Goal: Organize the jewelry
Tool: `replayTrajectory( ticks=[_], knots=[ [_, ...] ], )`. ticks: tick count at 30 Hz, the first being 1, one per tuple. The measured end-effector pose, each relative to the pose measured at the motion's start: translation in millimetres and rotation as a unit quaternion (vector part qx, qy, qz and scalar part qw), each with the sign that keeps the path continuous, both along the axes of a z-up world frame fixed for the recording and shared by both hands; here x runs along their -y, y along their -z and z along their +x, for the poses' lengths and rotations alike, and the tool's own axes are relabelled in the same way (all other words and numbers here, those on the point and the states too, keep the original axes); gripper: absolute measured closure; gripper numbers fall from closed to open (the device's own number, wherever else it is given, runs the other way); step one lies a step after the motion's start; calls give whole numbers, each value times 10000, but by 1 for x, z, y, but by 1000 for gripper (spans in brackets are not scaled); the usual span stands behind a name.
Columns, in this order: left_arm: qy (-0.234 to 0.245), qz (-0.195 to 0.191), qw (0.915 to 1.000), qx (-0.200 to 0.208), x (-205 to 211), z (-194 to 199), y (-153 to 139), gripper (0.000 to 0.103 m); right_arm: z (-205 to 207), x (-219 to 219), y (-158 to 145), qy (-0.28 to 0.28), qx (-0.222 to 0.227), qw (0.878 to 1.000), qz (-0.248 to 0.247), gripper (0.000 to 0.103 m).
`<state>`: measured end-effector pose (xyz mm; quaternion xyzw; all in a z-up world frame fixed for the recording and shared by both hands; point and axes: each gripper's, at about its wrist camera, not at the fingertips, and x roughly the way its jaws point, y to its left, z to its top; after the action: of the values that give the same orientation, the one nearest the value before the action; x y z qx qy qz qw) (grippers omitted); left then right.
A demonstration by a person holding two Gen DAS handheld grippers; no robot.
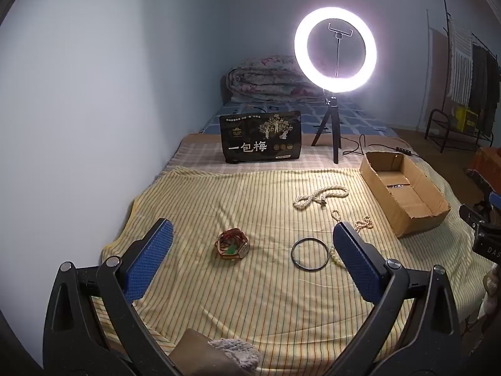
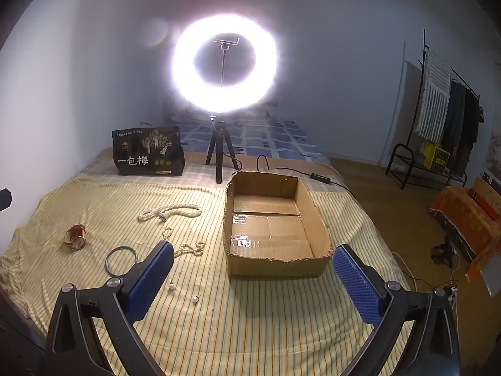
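Black bag printed "一包梅" stands on the bed. Left tool, fingers apart and empty, frames the watch; right tool, likewise apart, frames the cardboard box; bangle just beside its left finger.

Left view: bead bracelet half hidden behind right finger of left tool. Small pearl strand partly covered at 3 o'clock of it. Right tool cut off by frame edge. Right view: dark ring clipped by left finger. Two tiny studs, type unclear. Quilt behind ring lamp washed out by glare.
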<state>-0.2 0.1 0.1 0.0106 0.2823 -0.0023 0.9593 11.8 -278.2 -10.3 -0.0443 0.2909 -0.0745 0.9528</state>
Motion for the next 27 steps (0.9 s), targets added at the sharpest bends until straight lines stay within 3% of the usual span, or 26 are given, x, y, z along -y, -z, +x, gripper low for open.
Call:
replayTrajectory(
  ticks=[27],
  knots=[
    [-5, 118, 9999, 54, 1, -2, -11, 0, 0, 2, -2, -5, 52, 10000, 3, 0]
  ],
)
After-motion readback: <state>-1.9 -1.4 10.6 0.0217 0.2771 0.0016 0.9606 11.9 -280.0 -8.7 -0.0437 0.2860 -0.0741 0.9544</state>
